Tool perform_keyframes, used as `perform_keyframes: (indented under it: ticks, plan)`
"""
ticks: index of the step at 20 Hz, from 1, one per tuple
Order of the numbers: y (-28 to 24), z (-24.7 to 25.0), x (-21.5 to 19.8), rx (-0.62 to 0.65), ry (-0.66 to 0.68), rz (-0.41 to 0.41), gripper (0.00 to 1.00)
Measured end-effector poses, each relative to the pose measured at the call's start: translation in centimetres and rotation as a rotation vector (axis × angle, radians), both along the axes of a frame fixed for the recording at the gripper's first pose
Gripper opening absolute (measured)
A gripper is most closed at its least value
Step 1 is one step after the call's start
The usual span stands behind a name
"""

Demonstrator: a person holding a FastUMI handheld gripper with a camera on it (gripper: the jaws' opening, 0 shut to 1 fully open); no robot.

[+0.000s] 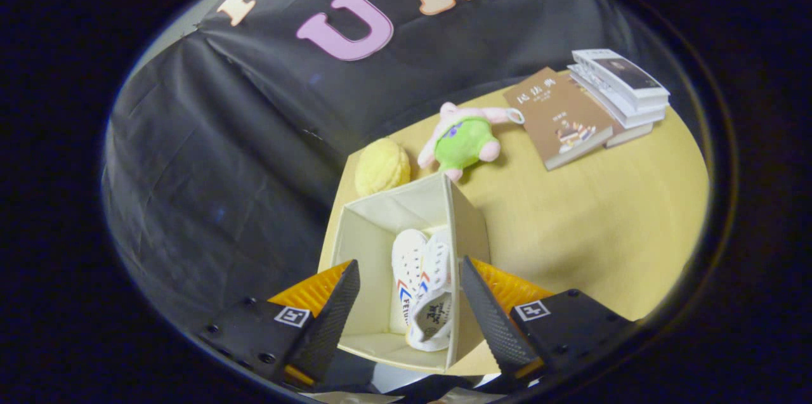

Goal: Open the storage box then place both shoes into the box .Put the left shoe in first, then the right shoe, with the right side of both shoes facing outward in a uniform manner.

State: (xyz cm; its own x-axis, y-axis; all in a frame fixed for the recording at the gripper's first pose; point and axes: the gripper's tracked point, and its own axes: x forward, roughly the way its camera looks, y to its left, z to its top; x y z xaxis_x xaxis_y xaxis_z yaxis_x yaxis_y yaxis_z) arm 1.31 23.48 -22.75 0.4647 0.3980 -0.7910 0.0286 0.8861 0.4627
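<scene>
Yellow table, open storage box, yellow ball, plush toy, books

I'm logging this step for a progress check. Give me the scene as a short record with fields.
box: storage box open, on the table
shoes: two white shoes inside the box, side by side
gripper: gripper above the box, jaws open, gripping nothing
beyond box: yellow round toy, plush toy
further off: brown book beside a stack of books

both shoes in box — plush toy beyond, books right.
</scene>
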Motion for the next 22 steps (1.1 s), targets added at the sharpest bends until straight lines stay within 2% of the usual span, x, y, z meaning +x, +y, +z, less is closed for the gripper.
perform_keyframes:
  ticks: [1,6,12,14,22]
  plan:
    - [-0.4,0.8,0.1,-0.013,-0.038,0.021,1.00]
    - [-3.1,5.7,-0.1,-0.072,-0.238,0.091,1.00]
    - [-8.6,10.2,-0.5,-0.206,-0.449,0.131,1.00]
    - [-10.9,11.1,-0.6,-0.251,-0.506,0.115,1.00]
    - [-18.9,15.5,-0.8,-0.363,-0.740,-0.048,1.00]
